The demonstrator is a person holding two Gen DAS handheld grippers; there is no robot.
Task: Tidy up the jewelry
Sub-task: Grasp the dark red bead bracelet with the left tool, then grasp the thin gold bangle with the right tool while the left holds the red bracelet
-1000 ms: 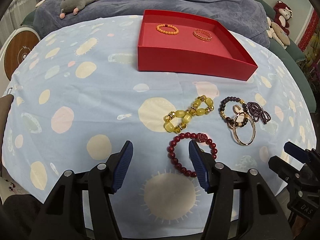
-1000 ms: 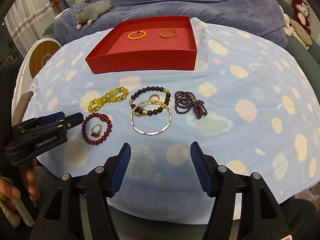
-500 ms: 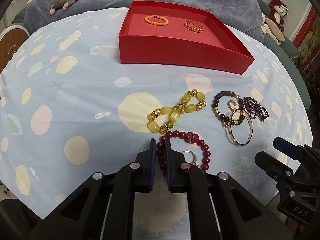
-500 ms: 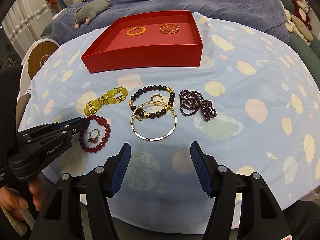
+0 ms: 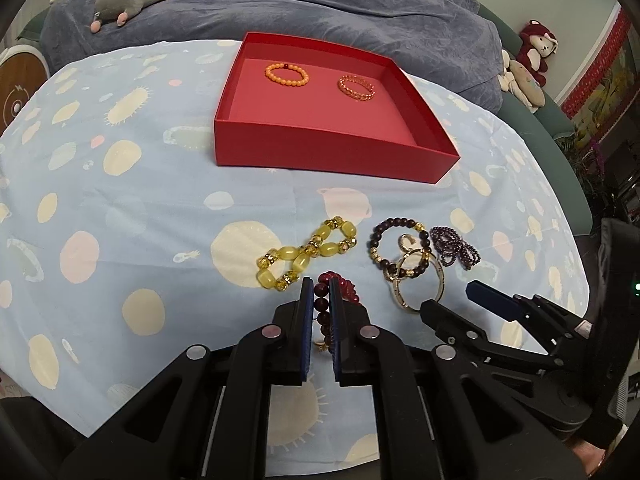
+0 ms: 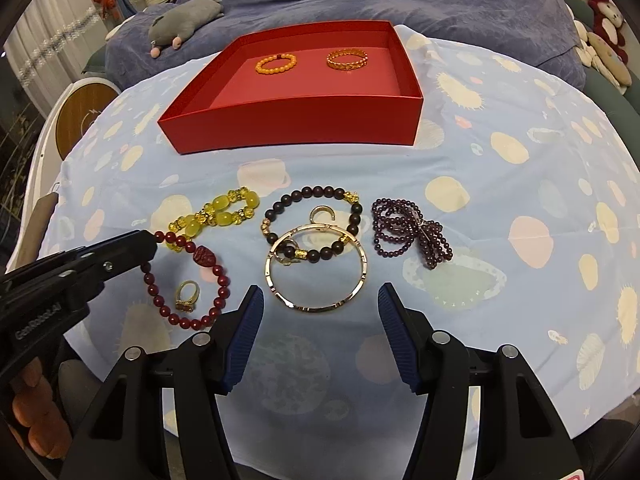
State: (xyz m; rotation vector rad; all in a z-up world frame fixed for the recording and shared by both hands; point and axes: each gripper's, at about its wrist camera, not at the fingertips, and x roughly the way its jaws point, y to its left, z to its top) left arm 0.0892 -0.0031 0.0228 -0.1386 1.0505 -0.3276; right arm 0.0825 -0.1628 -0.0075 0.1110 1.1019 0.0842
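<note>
My left gripper (image 5: 321, 290) is shut on the dark red bead bracelet (image 6: 188, 280), gripping its left side; the bracelet (image 5: 324, 300) still lies on the cloth around a gold ring (image 6: 187, 294). My right gripper (image 6: 320, 300) is open and empty, just in front of a gold bangle (image 6: 316, 270). A yellow bead bracelet (image 6: 216, 218), a dark bead bracelet (image 6: 316, 220) and purple bead strands (image 6: 412, 230) lie nearby. The red tray (image 6: 296, 124) behind holds an orange bead bracelet (image 6: 276, 63) and a gold chain bracelet (image 6: 346, 59).
A light blue patterned cloth (image 6: 500, 184) covers the round table. A blue-grey blanket with a grey plush toy (image 6: 186, 20) lies behind it. Plush toys (image 5: 528, 60) sit at the far right. A round wooden-topped object (image 6: 80, 116) stands at the left.
My left gripper moved forward and closed from open onto the dark red bracelet. The right gripper moved nearer the bangle and stayed open.
</note>
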